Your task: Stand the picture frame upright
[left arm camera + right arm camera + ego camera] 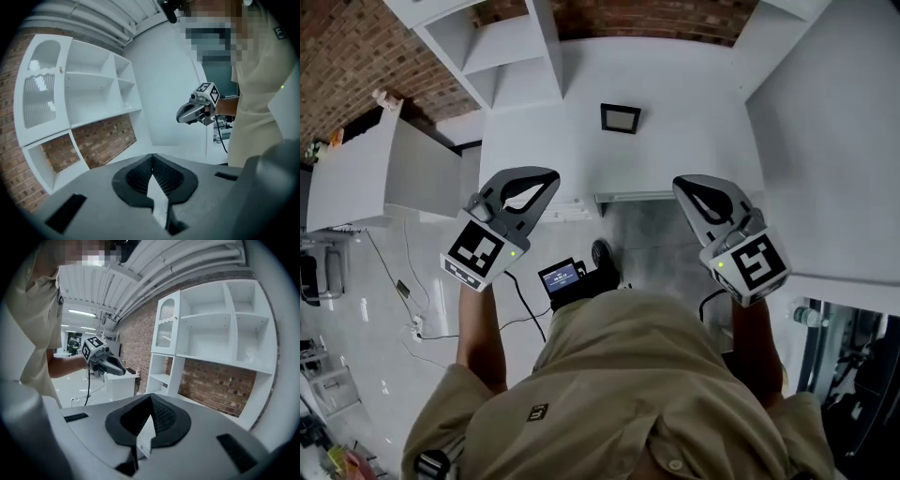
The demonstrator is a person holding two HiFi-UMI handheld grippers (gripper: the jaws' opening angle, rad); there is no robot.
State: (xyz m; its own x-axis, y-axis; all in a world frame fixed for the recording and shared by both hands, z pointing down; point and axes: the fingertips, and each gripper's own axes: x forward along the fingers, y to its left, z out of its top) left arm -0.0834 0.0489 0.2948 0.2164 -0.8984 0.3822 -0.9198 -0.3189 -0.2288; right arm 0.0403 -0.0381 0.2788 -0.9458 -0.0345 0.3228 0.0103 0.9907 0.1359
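The picture frame (620, 118) is a small dark rectangle with a grey middle, far back on the white table (694, 122). Whether it stands or lies flat I cannot tell from above. My left gripper (547, 177) hangs in the air near the table's front edge, well short of the frame, jaws shut with nothing between them. My right gripper (681, 184) is level with it on the other side, also shut and empty. In the left gripper view the closed tips (151, 157) point at white shelves, with the right gripper (180, 116) beyond them. The right gripper view shows its closed tips (151, 396) and the left gripper (123, 371).
A white shelving unit (502, 47) stands at the table's back left against a brick wall (347, 56). A white cabinet (366, 178) is on the left. A small screen device (561, 277) and cables (412, 309) lie on the floor below me. A white panel (834, 141) rises on the right.
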